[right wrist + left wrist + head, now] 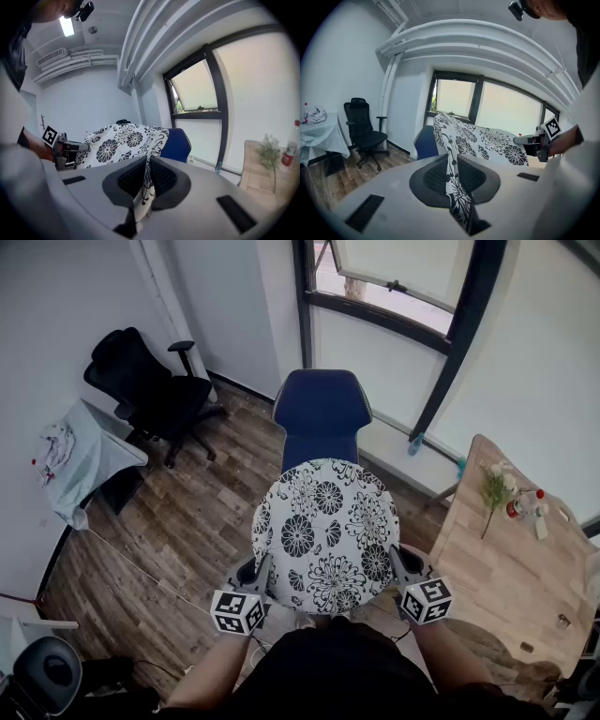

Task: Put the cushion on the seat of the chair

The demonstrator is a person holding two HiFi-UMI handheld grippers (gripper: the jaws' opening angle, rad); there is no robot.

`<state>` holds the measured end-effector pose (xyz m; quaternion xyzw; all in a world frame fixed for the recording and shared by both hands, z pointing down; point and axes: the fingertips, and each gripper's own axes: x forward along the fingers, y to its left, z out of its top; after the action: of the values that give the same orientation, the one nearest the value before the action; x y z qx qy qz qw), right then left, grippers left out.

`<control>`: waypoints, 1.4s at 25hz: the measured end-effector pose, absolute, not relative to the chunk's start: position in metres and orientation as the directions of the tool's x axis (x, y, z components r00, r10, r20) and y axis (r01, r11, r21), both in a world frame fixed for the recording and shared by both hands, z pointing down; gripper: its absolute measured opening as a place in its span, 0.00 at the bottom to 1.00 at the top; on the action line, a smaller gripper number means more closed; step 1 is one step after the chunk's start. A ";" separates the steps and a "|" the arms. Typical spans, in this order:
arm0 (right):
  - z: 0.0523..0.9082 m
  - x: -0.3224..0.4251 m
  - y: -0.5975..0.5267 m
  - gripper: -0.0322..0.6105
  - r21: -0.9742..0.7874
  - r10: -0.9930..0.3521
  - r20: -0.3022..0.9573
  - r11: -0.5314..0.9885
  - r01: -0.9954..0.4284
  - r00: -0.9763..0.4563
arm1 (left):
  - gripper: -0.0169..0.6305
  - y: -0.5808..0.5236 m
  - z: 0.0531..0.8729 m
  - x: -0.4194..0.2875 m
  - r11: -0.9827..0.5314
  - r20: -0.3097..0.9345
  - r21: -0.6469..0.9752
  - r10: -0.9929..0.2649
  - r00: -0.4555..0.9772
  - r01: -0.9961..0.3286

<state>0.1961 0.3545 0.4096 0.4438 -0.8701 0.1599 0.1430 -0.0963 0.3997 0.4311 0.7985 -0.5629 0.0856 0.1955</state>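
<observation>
Head view: floral cushion (325, 535) spread flat at centre, in front of the blue chair (321, 418), whose back shows at 12 o'clock. Left gripper (255, 577) sits at the cushion's 7 o'clock and right gripper (403, 570) at its 5 o'clock. Cushion possibly clear of the seat; contact is hidden.
Left gripper view: jaws pinched tight on the cushion's edge.
Right gripper view: jaws likewise clamped on the fabric edge.

Round black-and-white floral cushion (326, 532) held flat above blue chair (321, 414), gripped both sides
</observation>
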 end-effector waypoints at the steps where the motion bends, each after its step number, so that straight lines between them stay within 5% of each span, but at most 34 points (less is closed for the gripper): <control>1: 0.409 0.196 0.354 0.11 -0.154 -0.726 0.389 0.555 -0.818 -0.566 | 0.07 0.399 0.431 -0.096 -0.289 0.358 0.217 -0.865 0.352 -0.932; 19: 0.411 0.203 0.337 0.11 -0.184 -0.638 0.337 0.676 -0.713 -0.692 | 0.07 0.388 0.434 -0.059 -0.254 0.397 0.144 -0.870 0.291 -0.956; 35: 0.432 0.210 0.264 0.11 -0.281 -0.689 0.360 0.562 -0.777 -0.629 | 0.07 0.308 0.452 -0.070 -0.325 0.441 0.158 -0.822 0.361 -0.933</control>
<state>0.2105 0.2639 0.4317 0.4178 -0.8776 0.2103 0.1050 -0.0702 0.3083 0.4524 0.8014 -0.5473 0.1417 0.1951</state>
